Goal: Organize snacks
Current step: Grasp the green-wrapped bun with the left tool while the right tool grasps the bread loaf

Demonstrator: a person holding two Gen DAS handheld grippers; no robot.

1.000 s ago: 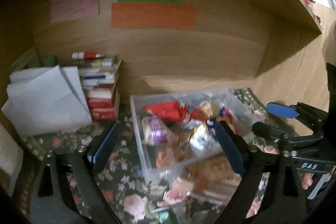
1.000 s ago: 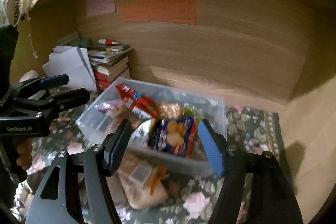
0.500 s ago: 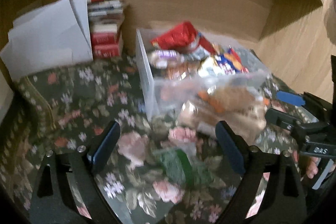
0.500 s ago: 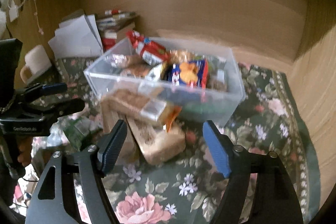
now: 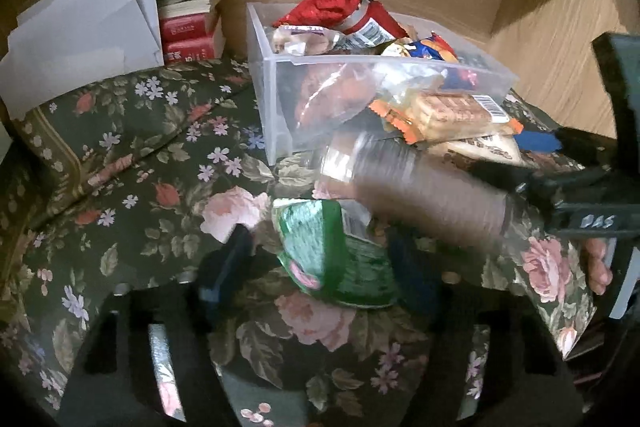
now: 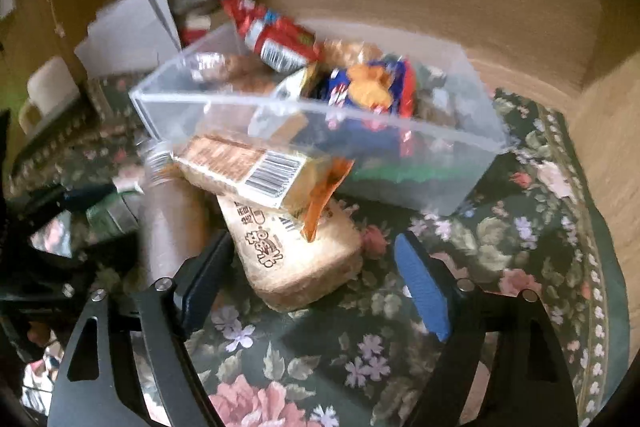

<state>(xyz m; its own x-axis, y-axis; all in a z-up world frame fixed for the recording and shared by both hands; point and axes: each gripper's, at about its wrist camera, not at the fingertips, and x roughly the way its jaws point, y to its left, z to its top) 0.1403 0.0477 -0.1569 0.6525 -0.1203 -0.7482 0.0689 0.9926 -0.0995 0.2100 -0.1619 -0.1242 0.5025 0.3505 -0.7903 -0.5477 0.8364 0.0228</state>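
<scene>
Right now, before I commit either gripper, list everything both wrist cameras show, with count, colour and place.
green snack packet: one, green, on the cloth between the left gripper's fingers
brown tube: one, brown, lying beside the green packet
tan bread pack: one, tan, on the cloth ahead of the right gripper
biscuit pack: one, orange-edged, leaning against the bin
clear plastic bin: one, clear, holds mixed snacks
red snack bag: one, red, at the bin's back
floral cloth: one, dark green
books: stack, red and white, back left
white papers: several, against the books
left gripper: just closing around the green packet
right gripper: open, opening wider, holds nothing
</scene>
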